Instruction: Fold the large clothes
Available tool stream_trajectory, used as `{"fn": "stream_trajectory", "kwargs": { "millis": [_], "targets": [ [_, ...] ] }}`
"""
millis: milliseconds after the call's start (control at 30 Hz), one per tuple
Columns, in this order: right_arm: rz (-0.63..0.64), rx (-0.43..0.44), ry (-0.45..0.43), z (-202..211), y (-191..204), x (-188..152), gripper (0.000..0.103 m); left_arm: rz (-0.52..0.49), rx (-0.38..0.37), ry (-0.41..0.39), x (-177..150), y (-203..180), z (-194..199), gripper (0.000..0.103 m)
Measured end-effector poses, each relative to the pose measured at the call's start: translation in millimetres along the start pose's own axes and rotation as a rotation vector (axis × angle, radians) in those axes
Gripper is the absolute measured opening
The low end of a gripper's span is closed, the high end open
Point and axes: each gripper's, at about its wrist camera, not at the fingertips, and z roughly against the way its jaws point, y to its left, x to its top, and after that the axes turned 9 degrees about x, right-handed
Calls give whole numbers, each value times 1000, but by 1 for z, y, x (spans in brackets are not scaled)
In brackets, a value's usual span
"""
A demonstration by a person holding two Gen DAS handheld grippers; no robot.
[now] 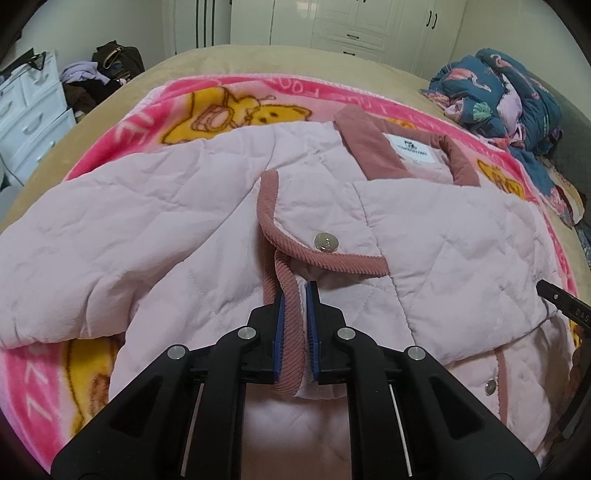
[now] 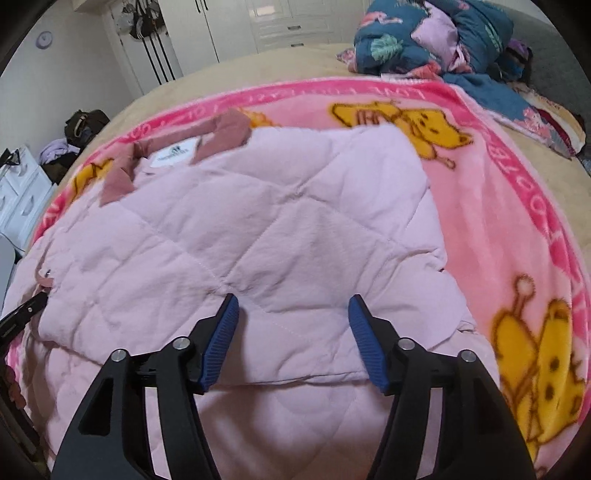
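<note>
A pale pink quilted jacket with dusty-rose corduroy trim lies on a pink cartoon blanket on the bed. Its collar and white label point away from me. My left gripper is shut on the jacket's corduroy front edge, near a metal snap. My right gripper is open and empty, hovering over the jacket's folded right side. The collar also shows in the right wrist view. The right gripper's tip shows at the right edge of the left wrist view.
A heap of dark blue patterned bedding lies at the bed's far right corner. White drawers and a pile of clothes stand left of the bed. White wardrobes line the back wall.
</note>
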Motion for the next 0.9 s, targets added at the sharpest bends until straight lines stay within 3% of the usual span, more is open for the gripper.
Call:
{"fn": "stream_trajectory", "kwargs": {
  "millis": [233, 333, 533, 633, 667, 733, 800, 900],
  "targets": [
    [5, 27, -45, 25, 7, -9, 82, -3, -10, -1, -1, 1, 16, 6],
    [-7, 43, -68, 36, 9, -13, 84, 2, -18, -14, -2, 3, 25, 8],
    [3, 68, -92, 51, 20, -18, 86, 4, -15, -38, -5, 7, 42, 38],
    [2, 72, -113, 60, 26, -20, 96, 27, -19, -37, -7, 14, 48, 51],
    [2, 75, -117, 62, 27, -21, 96, 31, -12, -40, -7, 16, 51, 64],
    [-1, 80, -124, 67, 30, -22, 96, 33, -4, -45, -8, 20, 55, 72],
    [3, 85, -135, 72, 36, -22, 96, 35, 5, -50, -9, 23, 59, 88],
    [14, 86, -144, 78, 46, -22, 96, 40, 19, -61, -9, 28, 68, 94]
  ]
}}
